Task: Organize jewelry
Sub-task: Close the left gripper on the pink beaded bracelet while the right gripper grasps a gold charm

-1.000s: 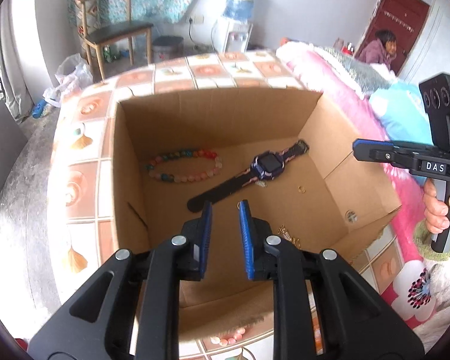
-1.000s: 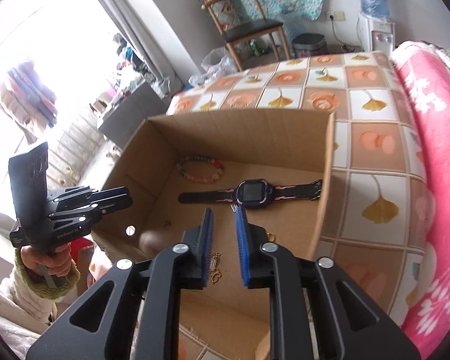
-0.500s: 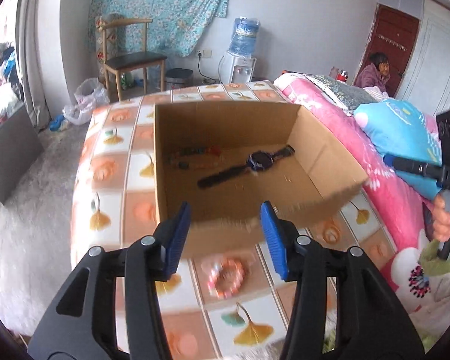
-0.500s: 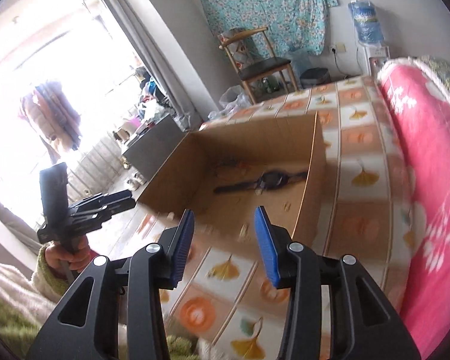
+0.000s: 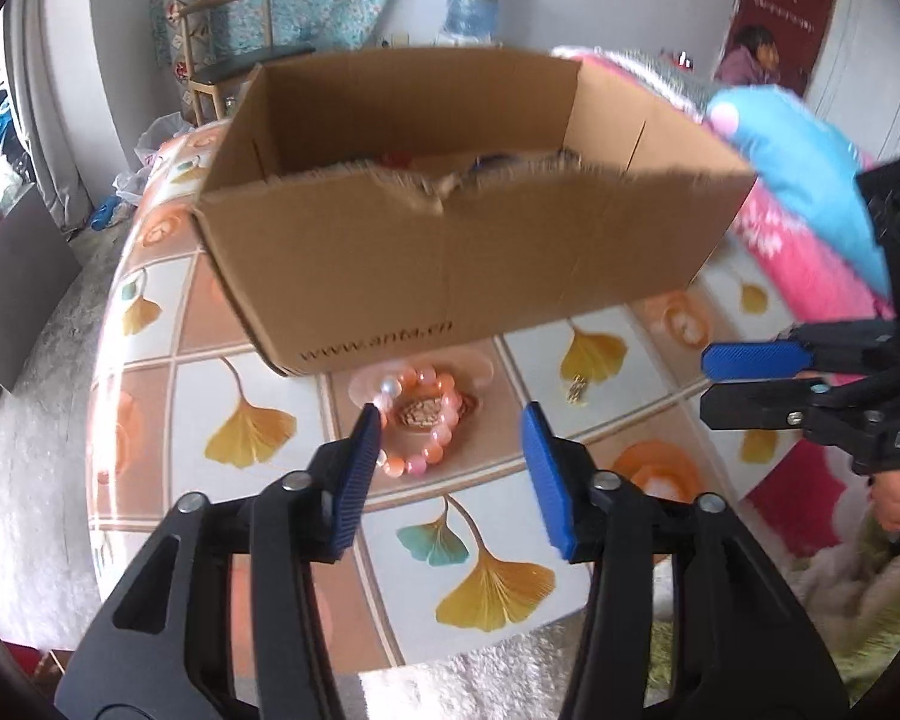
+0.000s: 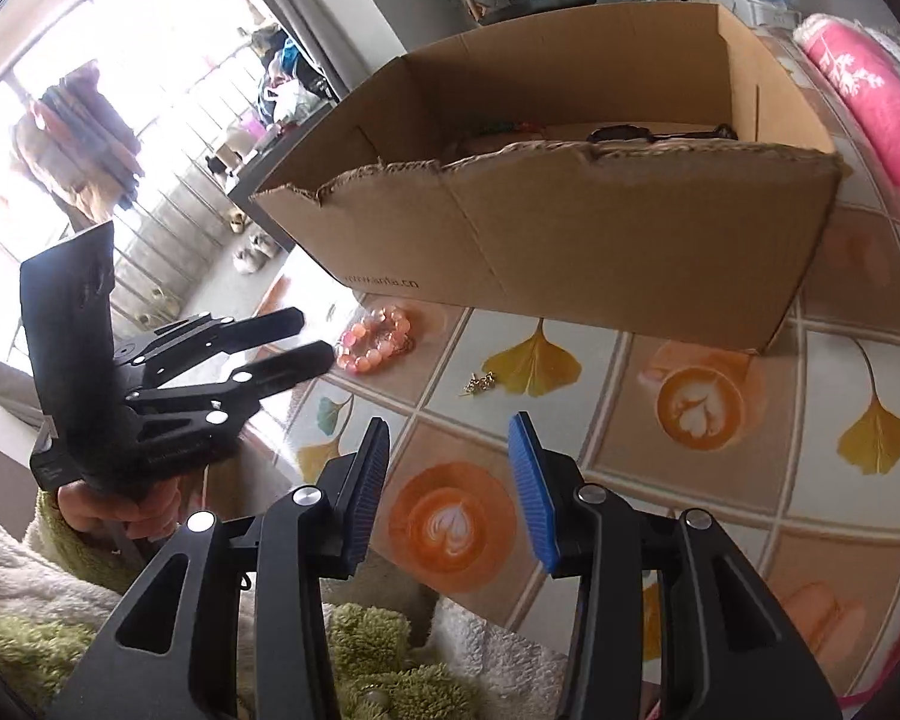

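A pink and orange bead bracelet [image 5: 417, 420] [image 6: 375, 339] lies on the tiled tablecloth in front of the cardboard box [image 5: 450, 252] [image 6: 570, 240]. My left gripper [image 5: 449, 414] [image 6: 312, 336] hovers just above it. Its jaws are closing, the pads are clear of the beads, and the bracelet sits near the left fingertip. A small gold piece [image 5: 577, 389] [image 6: 480, 383] lies to the right of the bracelet. My right gripper [image 6: 450, 426] [image 5: 705, 381] is open and empty, short of the gold piece. Inside the box a black watch [image 6: 624, 133] and a beaded string [image 6: 510, 129] show over the torn rim.
The box stands close behind the bracelet. A pink quilt [image 6: 870, 96] and a blue pillow [image 5: 810, 180] lie on the right. The table edge and a shaggy green and white sleeve [image 6: 390, 660] are near the bottom. A person [image 5: 750, 60] sits by the far door.
Both grippers have pulled back out of the box and come down over the table in front of it. Their jaws stand wider than a second ago.
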### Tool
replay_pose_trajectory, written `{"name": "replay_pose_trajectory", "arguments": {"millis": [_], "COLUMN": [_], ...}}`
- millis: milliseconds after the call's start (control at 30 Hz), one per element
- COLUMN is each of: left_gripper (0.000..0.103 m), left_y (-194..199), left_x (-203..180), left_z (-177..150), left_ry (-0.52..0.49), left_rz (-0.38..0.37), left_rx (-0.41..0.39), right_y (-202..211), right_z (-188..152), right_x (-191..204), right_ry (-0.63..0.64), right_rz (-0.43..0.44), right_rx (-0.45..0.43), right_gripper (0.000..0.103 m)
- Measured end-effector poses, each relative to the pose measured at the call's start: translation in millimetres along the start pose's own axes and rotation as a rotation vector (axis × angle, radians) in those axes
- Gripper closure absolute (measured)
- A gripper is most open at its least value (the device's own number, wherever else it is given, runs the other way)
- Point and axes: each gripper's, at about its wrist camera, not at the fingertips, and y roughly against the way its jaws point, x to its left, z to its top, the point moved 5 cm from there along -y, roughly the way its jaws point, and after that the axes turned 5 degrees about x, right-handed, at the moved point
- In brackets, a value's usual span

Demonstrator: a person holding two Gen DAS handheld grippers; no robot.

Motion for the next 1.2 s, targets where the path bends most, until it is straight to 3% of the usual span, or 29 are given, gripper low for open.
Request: {"name": "replay_pose_trajectory", "arguments": {"millis": [167,433,1033,1200], "left_gripper": [0.076,0.081,0.094,0.094], "left_y": [-21,-37,-44,-44], "left_x": [-2,0,5,4], "left_z": [-3,-1,8,8], "left_ry": [-0.028,-0.025,0.024,0.025], "left_rz": [0.019,0.040,0.063,0.069], "left_rx": [0.037,0.072,0.083,0.084], "right_y": [-6,-18,-69,-72], "right_z": [1,5,17,17], "right_x": [-1,1,27,28], "right_ry": [-0.012,-0.011,0.197,0.227], "right_rz": [-0.026,-0.040,-0.216,-0.255], "right_rx": [0.006,0.002,0.034,0.025], "right_gripper": [0.062,0.063,0.080,0.094]}}
